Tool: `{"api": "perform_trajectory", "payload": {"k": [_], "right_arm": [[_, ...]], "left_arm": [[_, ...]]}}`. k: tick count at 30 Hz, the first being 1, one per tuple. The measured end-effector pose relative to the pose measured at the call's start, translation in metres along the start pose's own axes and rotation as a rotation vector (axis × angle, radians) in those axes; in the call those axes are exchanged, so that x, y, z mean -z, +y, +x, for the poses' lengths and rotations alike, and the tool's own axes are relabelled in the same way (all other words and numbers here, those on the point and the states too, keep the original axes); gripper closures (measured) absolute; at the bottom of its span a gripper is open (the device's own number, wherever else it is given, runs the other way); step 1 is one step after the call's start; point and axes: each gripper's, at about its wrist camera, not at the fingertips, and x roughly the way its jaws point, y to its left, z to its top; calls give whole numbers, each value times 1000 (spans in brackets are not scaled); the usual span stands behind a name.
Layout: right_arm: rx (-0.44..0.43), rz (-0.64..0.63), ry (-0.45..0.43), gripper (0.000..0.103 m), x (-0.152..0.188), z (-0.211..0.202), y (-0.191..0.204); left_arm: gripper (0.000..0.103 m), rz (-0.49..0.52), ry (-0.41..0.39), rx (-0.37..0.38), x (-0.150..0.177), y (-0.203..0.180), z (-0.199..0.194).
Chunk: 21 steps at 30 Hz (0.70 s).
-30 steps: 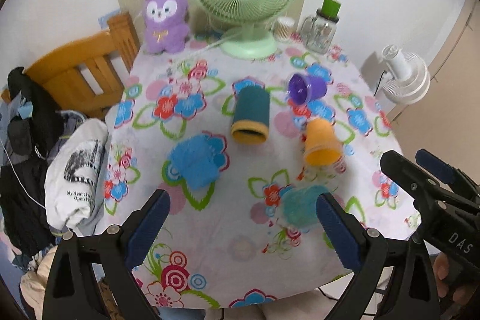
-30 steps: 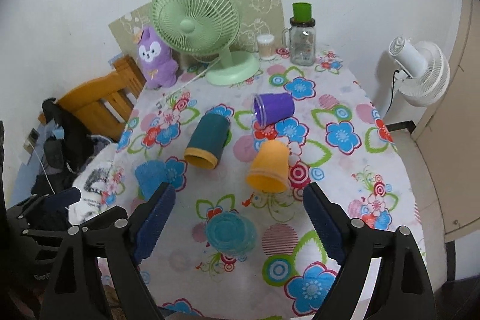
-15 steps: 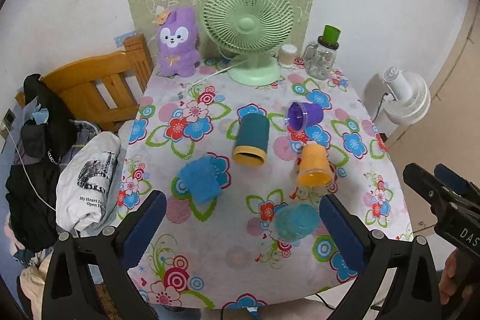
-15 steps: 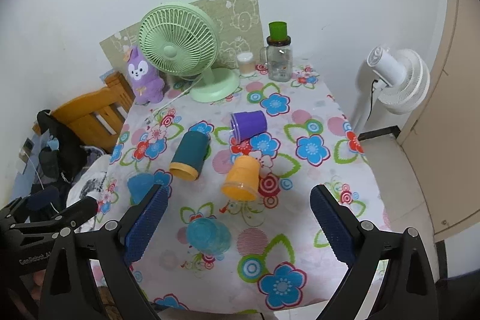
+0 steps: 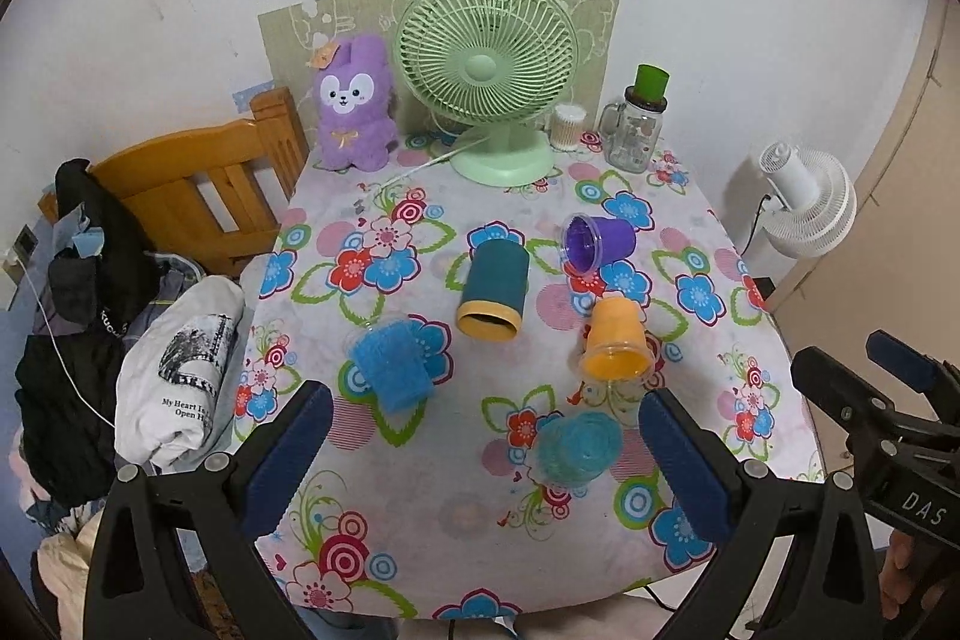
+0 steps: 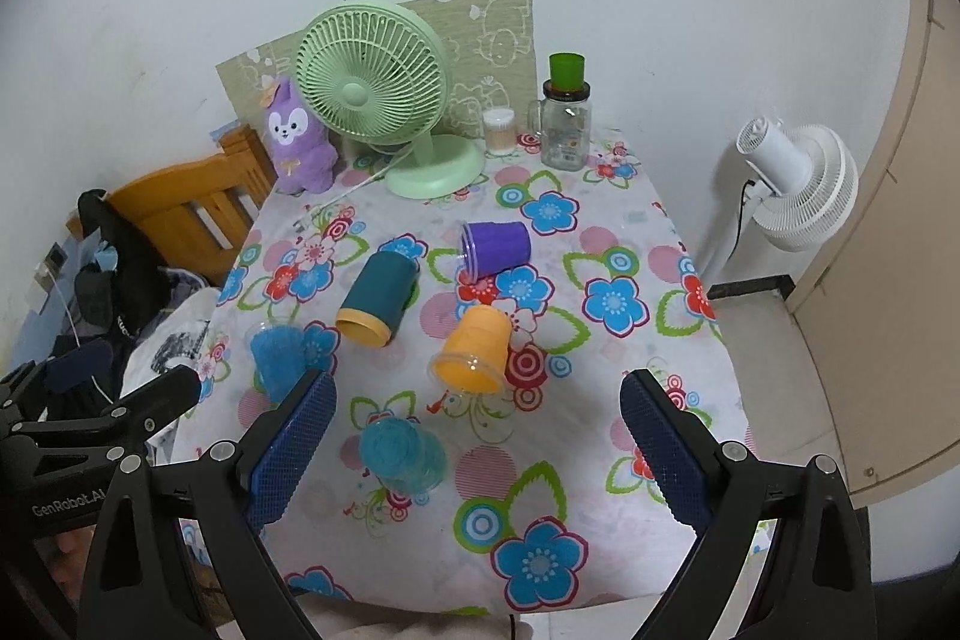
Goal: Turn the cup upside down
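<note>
1. Cups are lying scattered on the floral tablecloth [image 5: 420,484]; we are seeing five of them.
2. We are holding the left gripper [image 5: 480,454] above the table's near edge, its jaws spread wide and gripping nothing.
3. We are holding the right gripper [image 6: 474,442] likewise, jaws wide apart and empty.
4. Closest to us, the teal cup [image 6: 401,454] is lying with its mouth facing away from us.
5. Beyond it, the orange cup [image 6: 474,349], the dark green cup [image 6: 378,298] with its yellow rim and the purple cup [image 6: 495,247] are lying on their sides.
6. The blue cup [image 5: 390,358] is resting near the table's left edge.
7. The green fan [image 5: 486,70] is standing upright at the far end.
</note>
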Motion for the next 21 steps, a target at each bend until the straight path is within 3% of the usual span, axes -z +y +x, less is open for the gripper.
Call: {"api": "perform_trajectory", "payload": {"k": [21], "right_arm": [[-6,-30,-4,6,-3,-2,2]], "left_arm": [[0,-1,2,-7,0,-1,0]]}}
